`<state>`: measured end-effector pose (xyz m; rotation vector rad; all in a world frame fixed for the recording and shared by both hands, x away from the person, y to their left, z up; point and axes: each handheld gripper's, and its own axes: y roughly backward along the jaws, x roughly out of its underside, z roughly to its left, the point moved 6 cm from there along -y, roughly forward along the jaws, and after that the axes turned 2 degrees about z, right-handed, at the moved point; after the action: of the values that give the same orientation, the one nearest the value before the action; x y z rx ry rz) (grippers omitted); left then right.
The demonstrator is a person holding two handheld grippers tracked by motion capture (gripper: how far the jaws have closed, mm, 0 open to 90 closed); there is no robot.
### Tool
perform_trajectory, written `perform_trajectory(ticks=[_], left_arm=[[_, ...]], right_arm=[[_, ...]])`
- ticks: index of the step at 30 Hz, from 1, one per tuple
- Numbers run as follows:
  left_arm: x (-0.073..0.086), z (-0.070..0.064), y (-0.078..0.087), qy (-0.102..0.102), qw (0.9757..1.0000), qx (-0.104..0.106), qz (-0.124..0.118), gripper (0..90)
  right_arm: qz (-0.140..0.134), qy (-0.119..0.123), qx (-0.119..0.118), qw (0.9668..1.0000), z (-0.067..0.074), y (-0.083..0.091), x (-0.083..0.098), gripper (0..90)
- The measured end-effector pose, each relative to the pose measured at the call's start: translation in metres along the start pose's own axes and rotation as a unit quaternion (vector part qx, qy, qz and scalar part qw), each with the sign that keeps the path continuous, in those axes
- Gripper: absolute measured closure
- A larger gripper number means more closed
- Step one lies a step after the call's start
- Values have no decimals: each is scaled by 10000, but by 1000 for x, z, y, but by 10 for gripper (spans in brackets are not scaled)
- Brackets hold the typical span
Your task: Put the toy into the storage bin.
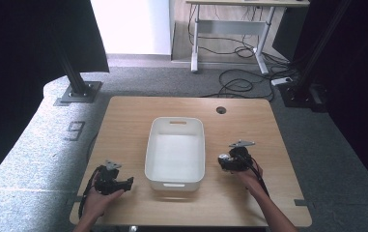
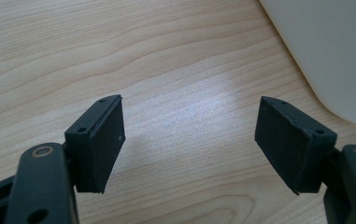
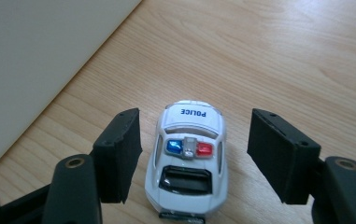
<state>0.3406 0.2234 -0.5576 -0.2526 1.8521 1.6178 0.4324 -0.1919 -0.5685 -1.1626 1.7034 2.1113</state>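
Observation:
A small white toy police car (image 3: 189,154) with red and blue roof lights and "POLICE" on its hood stands on the wooden table (image 1: 249,125), just right of a white plastic bin (image 1: 175,180). My right gripper (image 3: 195,115) is open around the car, one jaw on each side, with a gap between each pad and the car body. In the high view the right gripper (image 1: 222,160) sits low on the table beside the bin's right wall. My left gripper (image 2: 189,105) is open with nothing between its pads. It rests near the bin's front left corner (image 1: 129,182).
The bin's pale wall (image 3: 35,60) runs close along the left of the right gripper view, and its rounded corner (image 2: 334,46) stands at the upper right of the left gripper view. A round cable hole (image 1: 221,110) lies at the table's far right. The bin looks empty.

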Motion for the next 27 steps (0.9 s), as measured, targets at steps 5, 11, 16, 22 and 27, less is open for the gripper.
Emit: perform_trajectory(ticks=[5, 11, 16, 22, 27], left_arm=[[0, 0, -1, -17, 10000, 15, 11, 248], [-1, 0, -1, -19, 10000, 11, 14, 248], [-1, -1, -2, -31, 10000, 14, 25, 249], [-1, 0, -2, -29, 10000, 17, 17, 248], [-1, 0, -2, -24, 10000, 13, 7, 249]], right_arm=[[112, -92, 93, 9999, -2, -6, 2, 399], [226, -93, 80, 9997, 0, -12, 2, 435], [193, -166, 53, 9997, 1, -13, 1, 502], [202, -176, 28, 9996, 0, -11, 0, 508], [89, -259, -31, 9996, -1, -6, -2, 509]])
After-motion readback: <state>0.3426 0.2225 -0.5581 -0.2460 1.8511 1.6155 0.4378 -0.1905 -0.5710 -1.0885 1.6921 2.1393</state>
